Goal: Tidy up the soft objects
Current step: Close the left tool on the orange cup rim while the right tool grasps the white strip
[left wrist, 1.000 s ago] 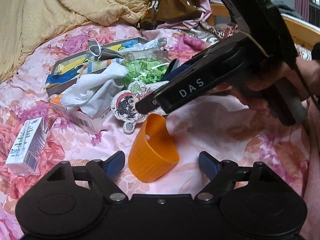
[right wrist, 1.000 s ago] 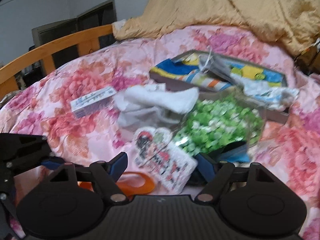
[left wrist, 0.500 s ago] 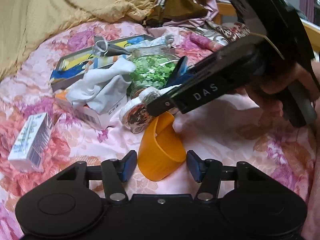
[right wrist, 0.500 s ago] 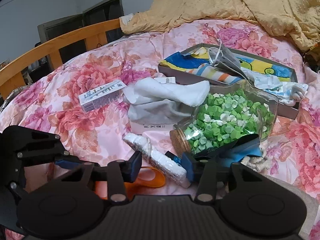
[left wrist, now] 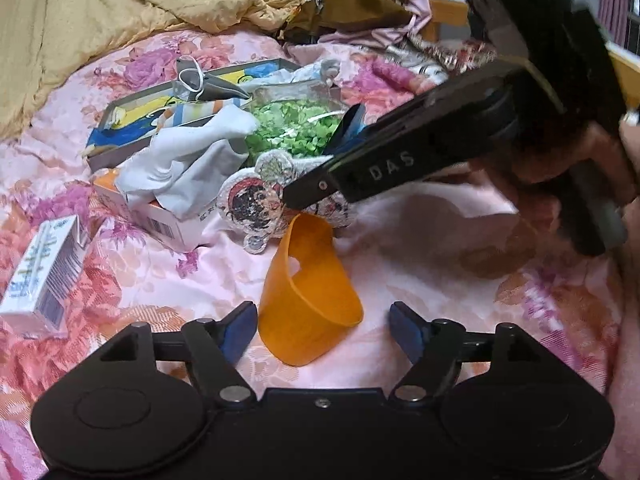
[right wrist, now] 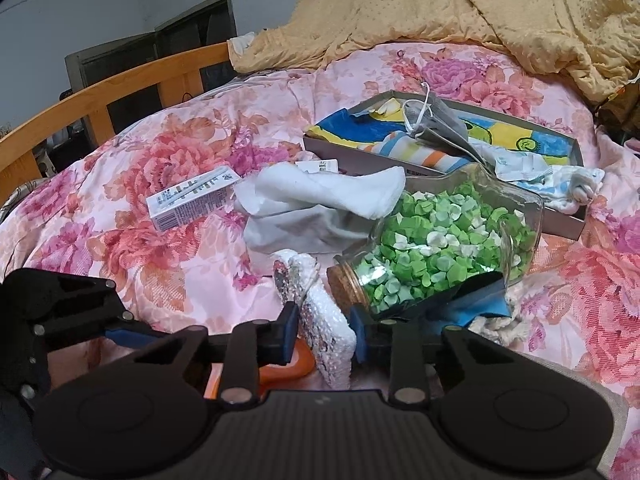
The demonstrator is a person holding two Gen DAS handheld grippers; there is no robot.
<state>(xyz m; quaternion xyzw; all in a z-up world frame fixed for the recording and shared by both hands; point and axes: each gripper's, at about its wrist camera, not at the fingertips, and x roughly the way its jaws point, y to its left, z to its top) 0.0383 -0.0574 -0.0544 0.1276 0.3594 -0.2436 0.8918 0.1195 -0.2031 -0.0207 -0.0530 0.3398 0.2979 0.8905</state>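
Note:
A flat plush pad with a cartoon face (right wrist: pixel 328 332) stands on edge between the pads of my right gripper (right wrist: pixel 324 336); its jaws are closing and press on it. From the left wrist the same pad (left wrist: pixel 256 204) shows under the right gripper's black finger (left wrist: pixel 372 172). An orange soft cup (left wrist: pixel 308 300) lies tipped on the floral bedspread between the fingers of my left gripper (left wrist: pixel 320 330). Those jaws are opening, and the right pad stands clear of the cup. A white sock (right wrist: pixel 320 196) is draped over a small box behind.
A glass jar of green paper stars (right wrist: pixel 448 248) lies right of the plush pad. Behind it a shallow grey tray (right wrist: pixel 560 224) holds colourful cloths and a grey face mask (right wrist: pixel 436 124). A small carton (right wrist: pixel 192 200) lies left. Yellow blanket (right wrist: pixel 480 4) at back, wooden bed rail (right wrist: pixel 120 80) left.
The right jaws have closed on the plush pad, which turned from flat onto its edge. The left jaws narrowed around the orange cup, then widened again.

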